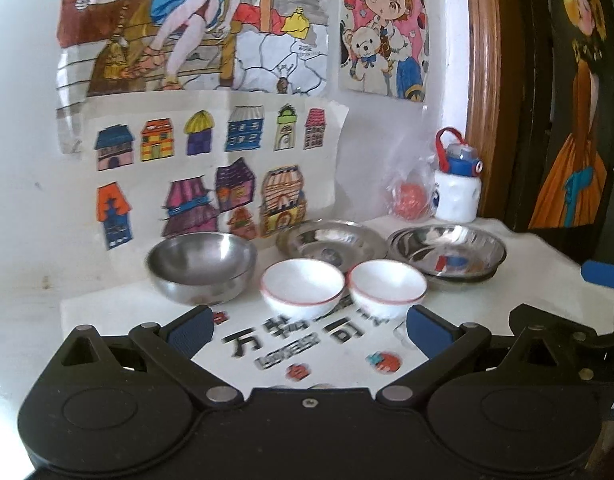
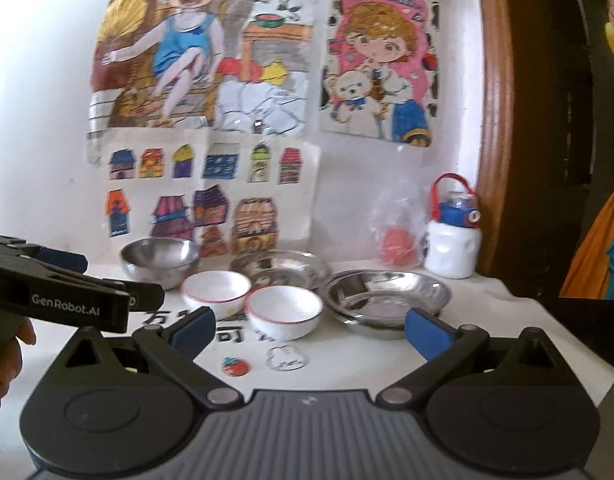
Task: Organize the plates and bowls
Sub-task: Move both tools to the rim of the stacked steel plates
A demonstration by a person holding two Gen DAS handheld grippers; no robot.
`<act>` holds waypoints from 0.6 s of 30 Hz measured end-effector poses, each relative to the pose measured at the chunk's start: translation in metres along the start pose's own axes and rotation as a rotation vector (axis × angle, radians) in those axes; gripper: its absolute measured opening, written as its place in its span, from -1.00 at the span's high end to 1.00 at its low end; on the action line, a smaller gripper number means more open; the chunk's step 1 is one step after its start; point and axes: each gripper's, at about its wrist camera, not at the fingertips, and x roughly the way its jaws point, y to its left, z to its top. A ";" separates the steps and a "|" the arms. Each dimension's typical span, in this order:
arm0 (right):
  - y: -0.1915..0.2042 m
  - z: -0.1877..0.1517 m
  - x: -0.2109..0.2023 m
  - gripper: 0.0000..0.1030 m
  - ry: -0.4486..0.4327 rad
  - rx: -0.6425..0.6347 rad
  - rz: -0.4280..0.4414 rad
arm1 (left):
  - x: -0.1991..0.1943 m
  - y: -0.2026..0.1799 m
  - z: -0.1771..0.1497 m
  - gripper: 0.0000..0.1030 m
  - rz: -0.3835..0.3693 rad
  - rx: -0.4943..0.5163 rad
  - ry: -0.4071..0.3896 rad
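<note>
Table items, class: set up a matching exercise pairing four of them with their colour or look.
Column A
1. deep steel bowl
2. left small bowl
3. water bottle
4. plastic bag

Column B
a. clear, something red inside
b. white with a red rim
c. plain grey metal
d. white body, blue top, red strap

Pairs: 1-c, 2-b, 3-d, 4-a

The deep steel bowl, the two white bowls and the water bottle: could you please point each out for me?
Deep steel bowl [image 1: 201, 266]: left wrist view, inner wall.
Left white bowl [image 1: 302, 286]: left wrist view, inside.
Right white bowl [image 1: 387, 284]: left wrist view, inside.
Water bottle [image 2: 451, 252]: right wrist view, white body.
</note>
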 end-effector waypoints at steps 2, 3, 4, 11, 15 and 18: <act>0.008 -0.002 0.002 -0.99 0.007 -0.008 0.018 | -0.002 0.006 -0.002 -0.98 0.006 0.007 0.012; 0.011 -0.002 0.004 -0.99 0.010 -0.012 0.028 | -0.002 0.010 -0.004 -0.98 0.013 0.009 0.019; 0.014 -0.002 0.006 -0.99 0.013 -0.015 0.038 | -0.002 0.013 -0.005 -0.98 0.020 0.010 0.025; 0.027 0.001 0.027 -0.99 0.029 -0.037 0.083 | 0.010 0.034 0.000 -0.98 0.066 0.027 0.038; 0.029 0.005 0.040 -0.99 0.029 -0.041 0.101 | 0.020 0.042 0.005 -0.98 0.075 0.034 0.044; 0.028 0.010 0.049 -0.99 0.025 -0.047 0.110 | 0.031 0.047 0.011 -0.98 0.067 0.035 0.046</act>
